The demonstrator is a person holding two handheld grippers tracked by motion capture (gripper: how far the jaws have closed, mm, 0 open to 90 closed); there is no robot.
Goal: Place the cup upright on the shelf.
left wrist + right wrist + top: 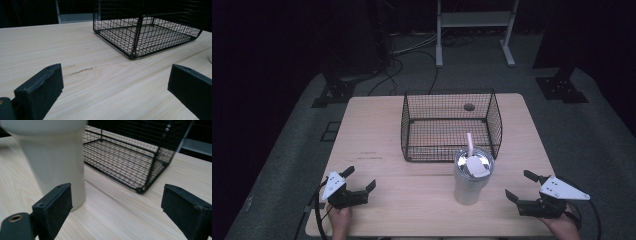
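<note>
A white tumbler (472,177) with a lid and a pale straw stands upright on the wooden table (377,135), just in front of a black wire basket (451,125). My left gripper (359,178) rests open near the front left of the table, jaws wide apart with nothing between them. My right gripper (522,185) lies open at the front right, a short way right of the tumbler. In the right gripper view the tumbler (53,160) rises close behind the left jaw, and the basket (132,152) sits beyond. The left gripper view looks over bare wood to the basket (147,27).
The basket holds nothing. A small dark scuff (79,72) marks the wood ahead of my left gripper. Beyond the table's far edge lie grey floor, cables (397,65) and a white stand (474,30). Dark stand feet (562,87) sit at both far corners.
</note>
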